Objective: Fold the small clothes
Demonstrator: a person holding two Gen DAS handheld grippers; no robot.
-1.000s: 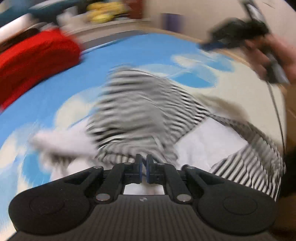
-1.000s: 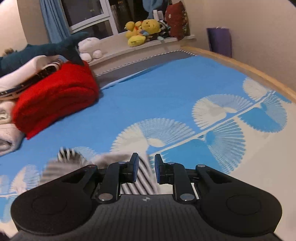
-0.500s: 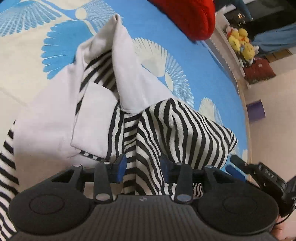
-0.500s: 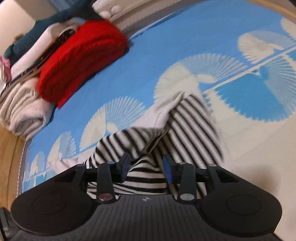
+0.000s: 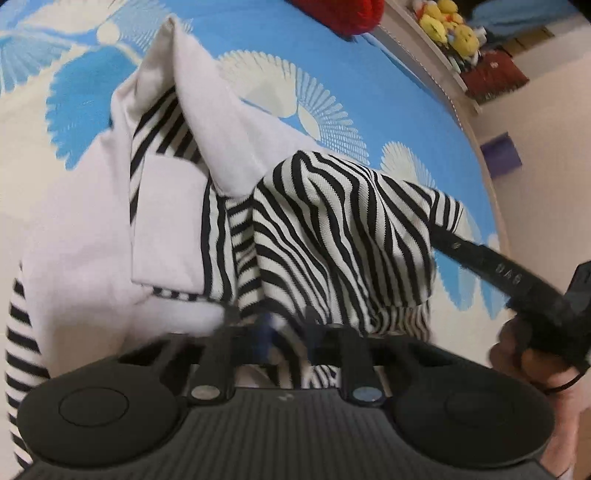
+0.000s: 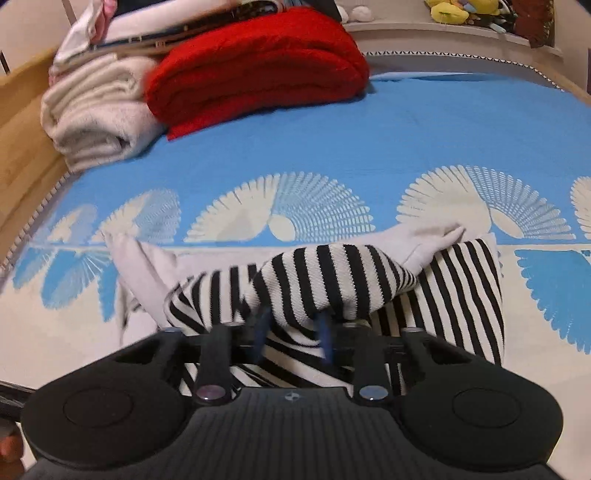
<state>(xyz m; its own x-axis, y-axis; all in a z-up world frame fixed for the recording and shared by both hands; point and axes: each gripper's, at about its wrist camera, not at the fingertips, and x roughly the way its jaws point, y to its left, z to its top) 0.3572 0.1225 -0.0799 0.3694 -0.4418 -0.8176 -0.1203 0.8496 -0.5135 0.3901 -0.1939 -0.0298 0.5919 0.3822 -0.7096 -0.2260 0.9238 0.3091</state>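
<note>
A bed is covered by a blue fan-patterned spread [image 6: 332, 140]; a pale ledge [image 6: 443, 27] and a wooden frame [image 6: 22, 110] are seen beyond.

garment [image 6: 369, 280] on bedspread [image 6: 332, 140], folded blankets [image 6: 255, 62] behind, toys [image 6: 458, 9] apparently farther back

A small black-and-white striped garment [image 5: 343, 236] with a plain pale lining lies crumpled on the blue fan-patterned bedspread [image 6: 332, 140]. Parts are turned inside out, so the pale side shows in broad flaps, one standing up in a peak. A striped section bulges upward in the middle; a flat striped panel lies beside it
</note>
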